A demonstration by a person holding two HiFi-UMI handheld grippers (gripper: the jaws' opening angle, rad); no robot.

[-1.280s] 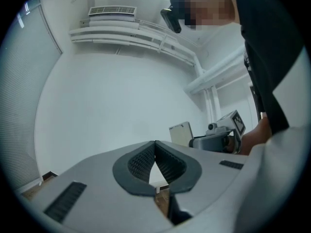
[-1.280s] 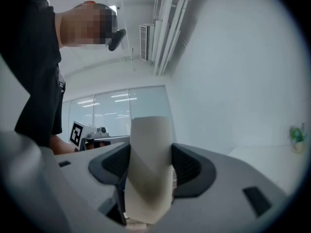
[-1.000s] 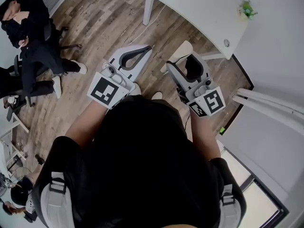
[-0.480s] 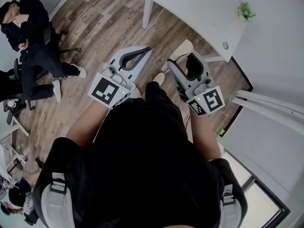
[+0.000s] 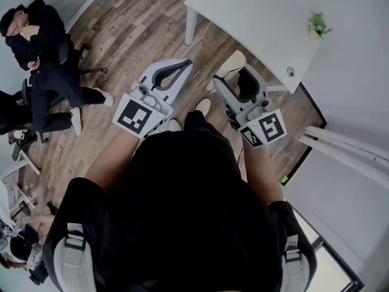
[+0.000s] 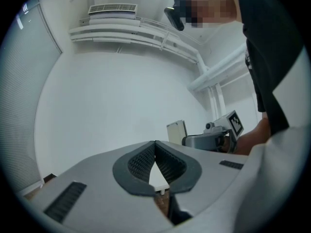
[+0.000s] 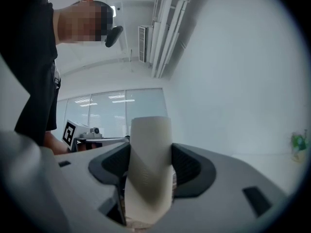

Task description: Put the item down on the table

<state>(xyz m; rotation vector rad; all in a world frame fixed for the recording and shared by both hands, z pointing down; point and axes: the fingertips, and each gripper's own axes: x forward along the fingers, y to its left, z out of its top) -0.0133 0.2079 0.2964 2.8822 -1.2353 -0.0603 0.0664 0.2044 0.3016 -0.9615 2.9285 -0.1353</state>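
Note:
My right gripper (image 5: pixel 238 73) is shut on a cream, roll-like item (image 5: pixel 234 61) that sticks out past its jaws, above the wooden floor and short of the white table (image 5: pixel 255 17). In the right gripper view the item (image 7: pixel 148 174) stands clamped between the dark pads (image 7: pixel 192 166) of the right gripper (image 7: pixel 149 154). My left gripper (image 5: pixel 181 67) hangs beside it, shut and holding nothing. Its tips touch in the left gripper view (image 6: pixel 155 147), where the cream item (image 6: pixel 176 130) also shows to the right.
A small green plant (image 5: pixel 317 24) and a small round object (image 5: pixel 290 72) sit on the table near the white wall. A person (image 5: pixel 42 47) sits on a chair at the left. White pipes (image 5: pixel 346 145) run along the right.
The person holding the grippers has stepped a foot forward, and the table sits slightly nearer in the head view. Both grippers keep their hold and their place.

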